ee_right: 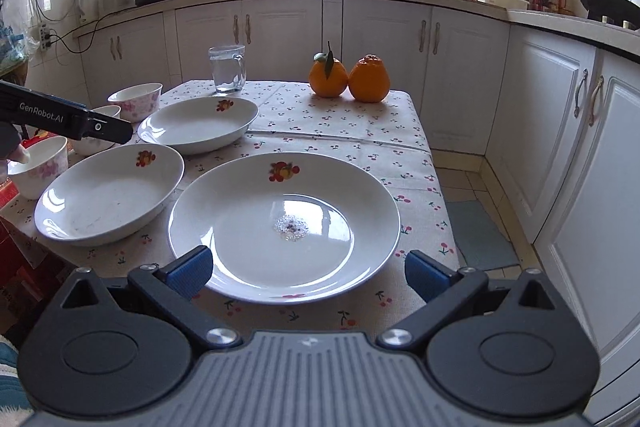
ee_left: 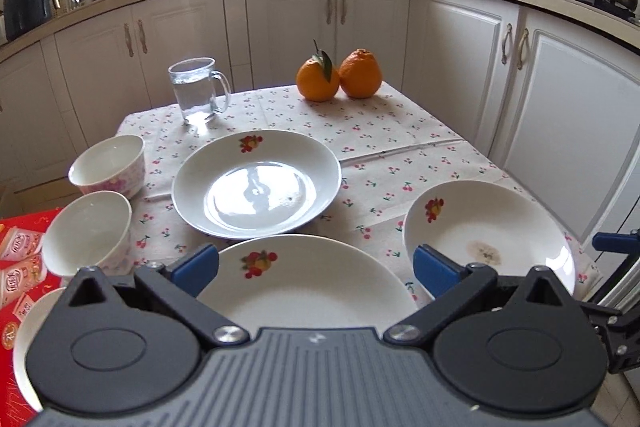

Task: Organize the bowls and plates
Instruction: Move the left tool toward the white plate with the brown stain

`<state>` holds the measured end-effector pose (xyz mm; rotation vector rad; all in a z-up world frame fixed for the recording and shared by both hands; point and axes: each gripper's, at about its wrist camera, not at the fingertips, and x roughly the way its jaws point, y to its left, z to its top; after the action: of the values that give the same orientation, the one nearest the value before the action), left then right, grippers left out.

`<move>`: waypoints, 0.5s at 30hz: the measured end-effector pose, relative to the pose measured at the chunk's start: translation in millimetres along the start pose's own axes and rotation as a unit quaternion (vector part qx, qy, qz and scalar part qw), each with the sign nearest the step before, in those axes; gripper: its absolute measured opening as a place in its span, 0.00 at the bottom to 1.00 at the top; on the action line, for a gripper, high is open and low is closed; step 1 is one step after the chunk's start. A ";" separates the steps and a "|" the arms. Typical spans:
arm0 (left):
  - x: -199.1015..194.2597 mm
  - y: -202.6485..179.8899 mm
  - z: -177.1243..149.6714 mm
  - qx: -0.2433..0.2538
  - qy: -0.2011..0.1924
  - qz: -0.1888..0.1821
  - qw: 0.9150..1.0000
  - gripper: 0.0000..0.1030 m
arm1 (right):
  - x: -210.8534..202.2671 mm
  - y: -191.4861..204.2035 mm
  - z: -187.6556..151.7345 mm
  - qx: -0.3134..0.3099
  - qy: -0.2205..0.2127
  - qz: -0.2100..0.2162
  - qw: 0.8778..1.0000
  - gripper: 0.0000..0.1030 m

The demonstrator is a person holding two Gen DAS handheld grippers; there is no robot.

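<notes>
Three white fruit-print plates lie on the cherry-print tablecloth. My left gripper is open, its blue fingers either side of the near plate, whose rim reaches between them. Beyond it lies the far plate, and the stained plate is to the right. Three floral bowls sit at the left: one, another, a third. My right gripper is open over the near edge of the stained plate. The left gripper's black body hangs above the bowls.
A glass mug of water and two oranges stand at the table's far end. Red packets lie off the table's left edge. White cabinets run close behind and along the right side, with tiled floor between.
</notes>
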<state>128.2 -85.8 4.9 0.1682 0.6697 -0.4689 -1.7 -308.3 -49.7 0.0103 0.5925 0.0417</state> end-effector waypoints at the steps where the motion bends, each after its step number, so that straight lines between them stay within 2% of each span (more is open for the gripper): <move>1: 1.4 -1.3 1.2 0.000 0.002 -0.009 1.000 0.99 | 1.4 -1.6 -1.5 -0.002 0.000 0.003 1.000 1.00; 4: 2.7 -8.6 4.1 0.015 -0.002 -0.032 0.999 0.99 | 5.1 -4.0 -5.1 -0.015 0.006 0.009 1.000 1.00; 9: 14.9 -22.9 9.5 0.054 0.018 -0.042 0.997 0.99 | 12.6 -4.4 -11.0 -0.036 0.029 0.031 0.998 1.00; 15: 26.9 -33.8 13.4 0.084 0.035 -0.064 0.994 1.00 | 19.0 -4.2 -15.0 -0.070 0.046 0.034 0.996 1.00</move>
<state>138.2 -129.4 -1.7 0.3020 0.7127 -0.6460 5.8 -311.6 -72.9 -0.1079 0.6799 0.1507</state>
